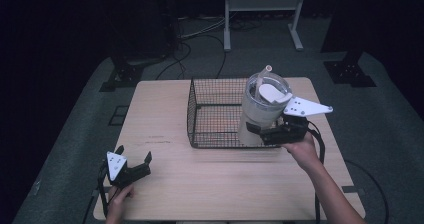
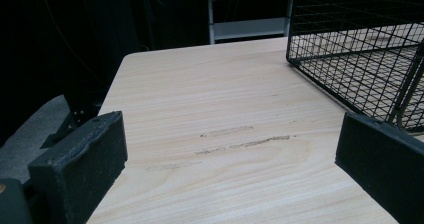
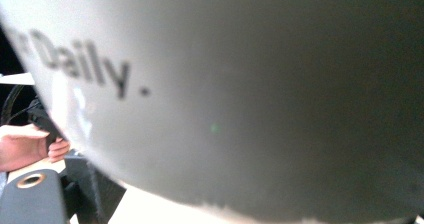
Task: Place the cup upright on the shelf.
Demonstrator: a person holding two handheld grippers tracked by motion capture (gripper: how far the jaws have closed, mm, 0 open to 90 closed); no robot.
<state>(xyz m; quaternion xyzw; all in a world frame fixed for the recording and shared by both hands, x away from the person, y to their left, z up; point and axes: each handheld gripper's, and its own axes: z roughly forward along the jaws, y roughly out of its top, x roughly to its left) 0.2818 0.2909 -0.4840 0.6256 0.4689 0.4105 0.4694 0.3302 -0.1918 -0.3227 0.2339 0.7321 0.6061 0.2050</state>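
Observation:
A tall white tumbler (image 1: 260, 109) with a clear lid and a straw stands nearly upright at the front right corner of a black wire basket (image 1: 200, 109). My right gripper (image 1: 265, 131) is shut on its lower half from the right. Whether its base rests on the basket floor I cannot tell. In the right gripper view the tumbler's wall (image 3: 240, 84) is very close, printed "Daily.", with one black finger (image 3: 95, 191) below it. My left gripper (image 1: 134, 156) sits low at the table's front left, open and holding nothing; its view has the jaws wide apart (image 2: 230, 149) over bare wood.
The basket (image 2: 350, 44) stands on the back middle of the light wooden table (image 1: 225, 184), and its near corner rises ahead right of the left gripper. Dark floor, cables and a white frame (image 1: 262, 4) lie beyond the table. The person's left hand (image 3: 25, 146) is in the right gripper view.

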